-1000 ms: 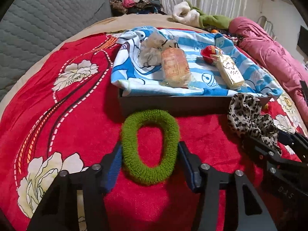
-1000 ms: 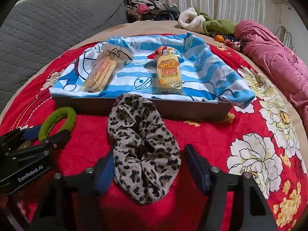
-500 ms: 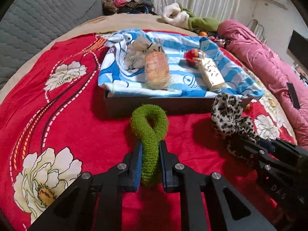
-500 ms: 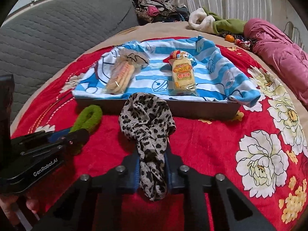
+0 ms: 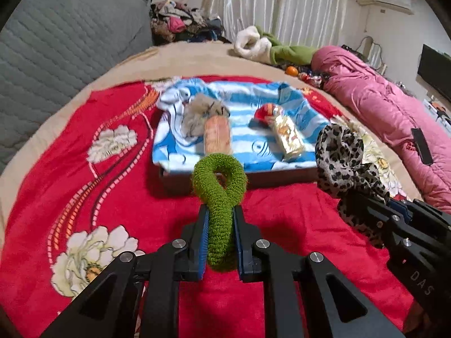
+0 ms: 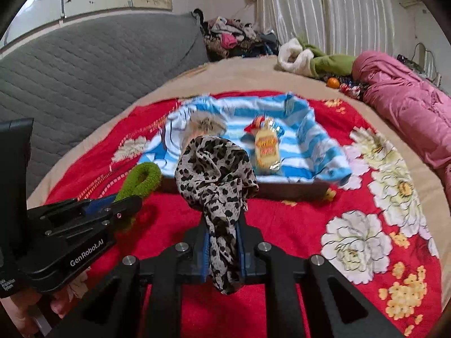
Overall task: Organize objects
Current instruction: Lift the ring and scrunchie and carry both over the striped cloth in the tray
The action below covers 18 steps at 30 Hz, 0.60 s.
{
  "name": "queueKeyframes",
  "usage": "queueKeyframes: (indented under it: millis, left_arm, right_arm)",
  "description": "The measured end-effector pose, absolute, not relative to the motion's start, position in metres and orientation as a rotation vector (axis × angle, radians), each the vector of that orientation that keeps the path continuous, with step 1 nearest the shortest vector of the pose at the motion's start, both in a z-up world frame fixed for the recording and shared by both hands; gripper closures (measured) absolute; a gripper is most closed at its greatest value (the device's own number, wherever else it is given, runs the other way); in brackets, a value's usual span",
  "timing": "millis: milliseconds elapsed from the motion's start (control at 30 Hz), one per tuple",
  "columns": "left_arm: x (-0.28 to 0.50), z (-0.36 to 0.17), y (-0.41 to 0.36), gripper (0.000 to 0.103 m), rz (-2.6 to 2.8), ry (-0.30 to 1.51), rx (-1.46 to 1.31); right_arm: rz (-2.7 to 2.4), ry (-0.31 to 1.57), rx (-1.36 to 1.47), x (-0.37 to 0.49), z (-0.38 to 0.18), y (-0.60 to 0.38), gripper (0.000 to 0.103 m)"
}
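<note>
Gripping a green scrunchie (image 5: 218, 197), the left hand-held gripper (image 5: 220, 225) sits clamped above the red bedspread (image 5: 70, 169); the right hand-held gripper (image 6: 222, 236) pinches a leopard-print scrunchie (image 6: 214, 169), both just near of the towel-lined box (image 5: 279, 177).

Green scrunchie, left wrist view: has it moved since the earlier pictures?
Yes. The green scrunchie, once flat on the red blanket short of the tray, is pinched, lifted, and overlaps the tray's front wall.

Fuzzy green knitted hair loop (image 5: 218, 194), rough and matt, pinched between matt black plastic fingers (image 5: 197, 242) with blue pads. Thin leopard-print cloth scrunchie (image 6: 217, 174), soft and crumpled. Plush red flowered blanket (image 5: 84, 186). Glossy clear snack wrappers (image 6: 266, 149) on blue-striped towelling (image 6: 318, 146).
</note>
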<state>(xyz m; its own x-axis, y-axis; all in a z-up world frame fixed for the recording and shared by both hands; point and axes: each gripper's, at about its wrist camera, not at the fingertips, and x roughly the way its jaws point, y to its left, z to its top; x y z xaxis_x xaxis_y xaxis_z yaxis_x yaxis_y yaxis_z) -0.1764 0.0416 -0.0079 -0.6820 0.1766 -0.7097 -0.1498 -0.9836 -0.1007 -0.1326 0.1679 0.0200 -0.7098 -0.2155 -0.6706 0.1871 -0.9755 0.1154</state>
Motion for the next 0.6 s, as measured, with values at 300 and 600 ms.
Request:
queueKeyframes:
  millis: [300,600]
  left_arm:
    - [-0.158,0.042,0.045,0.087,2.781,-0.035,-1.055]
    - [-0.155,0.089,0.049,0.087,2.831,0.015,-0.959]
  right_arm:
    - [-2.772,-0.037,0.943,-0.115,0.069,0.173,0.087]
    - [-2.817,-0.027,0.833,-0.114,0.117,0.176,0.087]
